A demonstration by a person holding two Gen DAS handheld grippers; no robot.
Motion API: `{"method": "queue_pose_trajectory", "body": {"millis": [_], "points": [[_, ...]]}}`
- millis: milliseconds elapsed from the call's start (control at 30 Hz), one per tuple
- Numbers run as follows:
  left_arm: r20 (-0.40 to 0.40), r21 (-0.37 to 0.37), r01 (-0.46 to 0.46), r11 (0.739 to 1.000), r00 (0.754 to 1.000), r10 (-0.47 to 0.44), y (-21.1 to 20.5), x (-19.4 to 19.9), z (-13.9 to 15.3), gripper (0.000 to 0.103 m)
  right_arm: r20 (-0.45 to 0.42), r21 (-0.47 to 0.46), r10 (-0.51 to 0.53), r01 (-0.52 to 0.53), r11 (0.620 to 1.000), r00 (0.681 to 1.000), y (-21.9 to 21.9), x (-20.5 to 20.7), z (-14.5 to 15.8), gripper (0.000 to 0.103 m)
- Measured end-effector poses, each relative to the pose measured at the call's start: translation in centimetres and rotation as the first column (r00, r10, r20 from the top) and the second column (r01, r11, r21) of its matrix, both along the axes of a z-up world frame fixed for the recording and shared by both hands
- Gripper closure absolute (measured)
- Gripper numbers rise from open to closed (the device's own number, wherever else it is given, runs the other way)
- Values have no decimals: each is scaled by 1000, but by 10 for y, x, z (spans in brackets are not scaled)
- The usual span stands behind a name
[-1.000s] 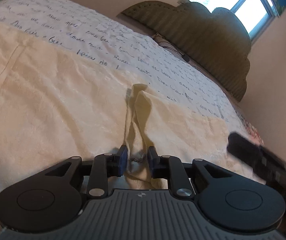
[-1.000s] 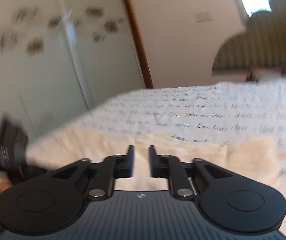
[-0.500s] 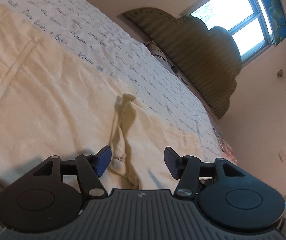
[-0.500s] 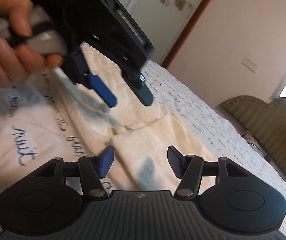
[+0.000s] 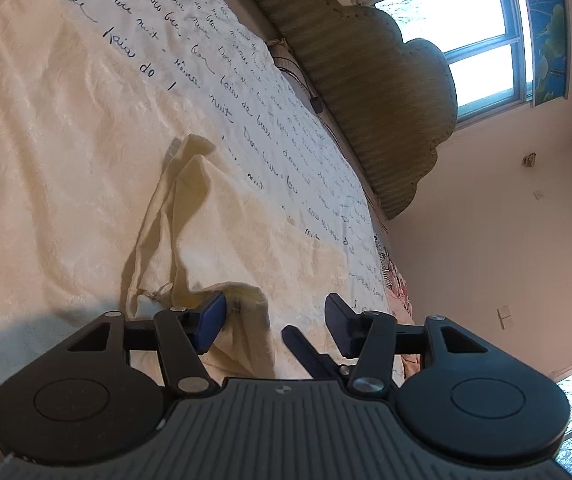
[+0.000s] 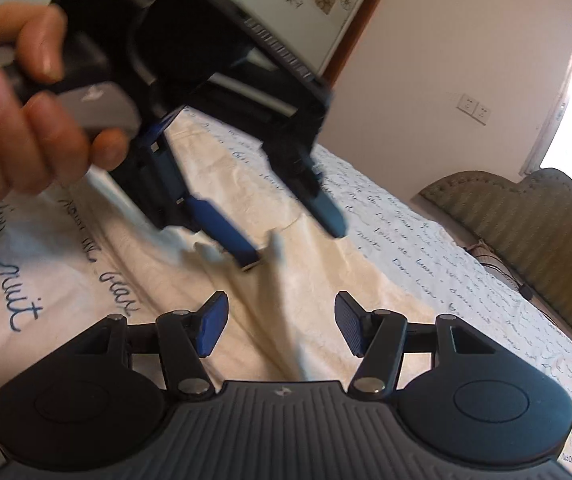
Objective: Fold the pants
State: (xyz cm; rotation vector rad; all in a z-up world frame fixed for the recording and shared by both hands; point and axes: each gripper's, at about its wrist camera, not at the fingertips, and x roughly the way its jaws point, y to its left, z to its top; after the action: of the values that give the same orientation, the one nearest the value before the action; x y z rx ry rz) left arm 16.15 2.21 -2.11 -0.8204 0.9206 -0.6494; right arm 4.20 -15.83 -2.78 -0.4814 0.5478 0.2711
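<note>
Early stage: cream crinkled-fabric pants (image 5: 65, 152) spread flat on script-printed bedsheet (image 5: 253, 92), one bunched ridge centre. Left gripper (image 5: 273, 320) and right gripper (image 6: 281, 320) both agape, gripping nothing. Folds remain.

The cream fabric pants (image 5: 65, 168) lie flat on the white script-printed bedsheet (image 5: 245, 92), before the padded ribbed scalloped headboard (image 5: 366, 80).

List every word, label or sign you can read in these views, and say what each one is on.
"nuit": blue handwriting print on the white bed sheet, right wrist view.
"nuit", "do": same cursive print on the sheet, left wrist view; the other lines are too distorted to read surely.
White print on top of the black left gripper: blurred, unreadable.
Cream pants: no text visible.
</note>
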Motion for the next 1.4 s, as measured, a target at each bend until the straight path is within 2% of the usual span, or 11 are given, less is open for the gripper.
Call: {"method": "queue_pose_trajectory", "body": {"millis": [67,133,233,633,800,867,967,1067,1133,1233,1400], "points": [[26,2,11,1000,1000,-11,-3,2,5,50,-9,20,2,-2,1000,1000,-2,6,-1,56],[45,17,14,1000,999,-15,-6,2,8,50,-28,54,-7,9,999,1000,-7,11,-2,82],[61,-2,12,1000,998,-12,-3,1,8,50,-39,84,-13,16,996,999,-16,21,0,94],[-130,-185,30,982,990,-54,-4,46,-14,13,84,148,-87,73,986,993,-44,8,32,95],[-270,-220,-32,975,962,-30,-13,74,-38,13,102,75,-37,29,997,994,-30,-5,30,95],[-232,-215,-13,976,972,-38,-15,78,-36,49,102,58,-34,28,998,994,-28,-6,26,95],[-169,-103,28,994,985,-45,-27,83,-24,97,106,57,-38,32,998,994,-27,-6,22,95],[-34,-20,52,998,998,-52,-39,79,0,98,98,15,-56,55,998,994,-24,-7,17,89],[63,17,43,999,997,-44,-41,77,21,100,111,-49,-92,98,994,990,-29,-6,11,72],[168,65,13,998,986,-24,-41,72,46,101,98,-64,-160,167,984,982,-49,-11,5,68],[176,96,-22,995,984,5,-34,65,45,101,87,-74,-339,346,935,937,-96,-17,-4,68]]}}
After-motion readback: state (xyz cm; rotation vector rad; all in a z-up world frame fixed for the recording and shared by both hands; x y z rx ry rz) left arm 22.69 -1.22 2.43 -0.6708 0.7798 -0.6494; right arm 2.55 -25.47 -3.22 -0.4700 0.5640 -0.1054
